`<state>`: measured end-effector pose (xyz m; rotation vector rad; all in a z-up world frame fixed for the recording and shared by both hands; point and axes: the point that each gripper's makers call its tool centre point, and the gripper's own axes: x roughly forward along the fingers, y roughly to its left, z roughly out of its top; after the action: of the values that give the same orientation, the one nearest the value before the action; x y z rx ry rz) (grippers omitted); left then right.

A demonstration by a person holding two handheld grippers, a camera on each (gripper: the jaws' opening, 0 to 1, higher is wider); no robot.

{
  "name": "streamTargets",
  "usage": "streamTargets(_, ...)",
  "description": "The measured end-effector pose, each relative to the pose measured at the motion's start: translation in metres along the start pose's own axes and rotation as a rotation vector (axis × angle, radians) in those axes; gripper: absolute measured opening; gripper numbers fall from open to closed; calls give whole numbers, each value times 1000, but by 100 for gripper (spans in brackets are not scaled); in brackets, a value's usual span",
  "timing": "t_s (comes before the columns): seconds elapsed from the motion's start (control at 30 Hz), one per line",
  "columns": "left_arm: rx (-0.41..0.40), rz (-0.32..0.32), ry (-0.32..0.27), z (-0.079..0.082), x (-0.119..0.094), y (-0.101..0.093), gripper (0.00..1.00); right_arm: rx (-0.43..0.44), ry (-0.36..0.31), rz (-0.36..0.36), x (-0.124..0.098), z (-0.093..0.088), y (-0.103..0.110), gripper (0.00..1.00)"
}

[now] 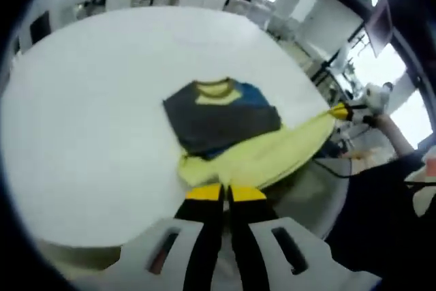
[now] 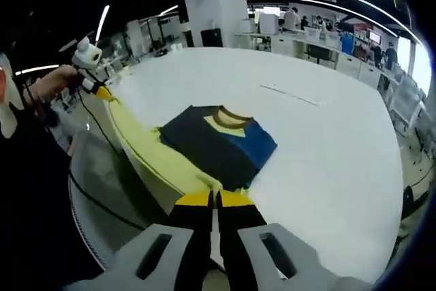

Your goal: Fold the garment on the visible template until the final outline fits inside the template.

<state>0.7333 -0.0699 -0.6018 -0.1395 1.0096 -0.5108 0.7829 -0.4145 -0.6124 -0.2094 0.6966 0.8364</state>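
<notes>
The garment lies on the white table, folded into a dark grey and blue block with a yellow collar. Its yellow part stretches along the table's near edge. In the left gripper view my left gripper is shut on one end of that yellow hem. My right gripper, held by a hand at the right, pinches the other end. In the right gripper view the garment lies ahead, my right gripper is shut on the yellow hem, and my left gripper grips the far end.
The table's rounded edge runs just under the stretched hem, with a black cable hanging below it. A faint line marks the tabletop beyond the garment. Desks and people stand far behind.
</notes>
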Motion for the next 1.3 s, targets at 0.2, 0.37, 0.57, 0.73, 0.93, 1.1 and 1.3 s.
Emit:
streamTargets(0.2, -39, -16, -47, 19, 5, 9, 0, 10, -27, -26, 10, 13, -12, 2)
streamTargets(0.37, -119, -26, -84, 35, 14, 25, 0, 59, -81, -44, 19, 28, -31, 2)
streamTargets(0.57, -123, -23, -78, 51, 29, 37, 0, 73, -92, -37, 39, 40, -49, 2)
streamTargets(0.73, -127, -21, -45, 57, 49, 47, 0, 78, -74, -31, 55, 41, -62, 2)
streamTargets(0.93, -138, -23, -26, 66, 65, 62, 0, 95, -63, -24, 71, 44, -76, 2)
streamTargets(1.1, -158, -20, -22, 75, 74, 77, 0, 95, -54, -20, 84, 47, -83, 2)
streamTargets(1.3, -168, -18, -17, 84, 86, 89, 0, 102, -46, -23, 98, 50, -94, 2)
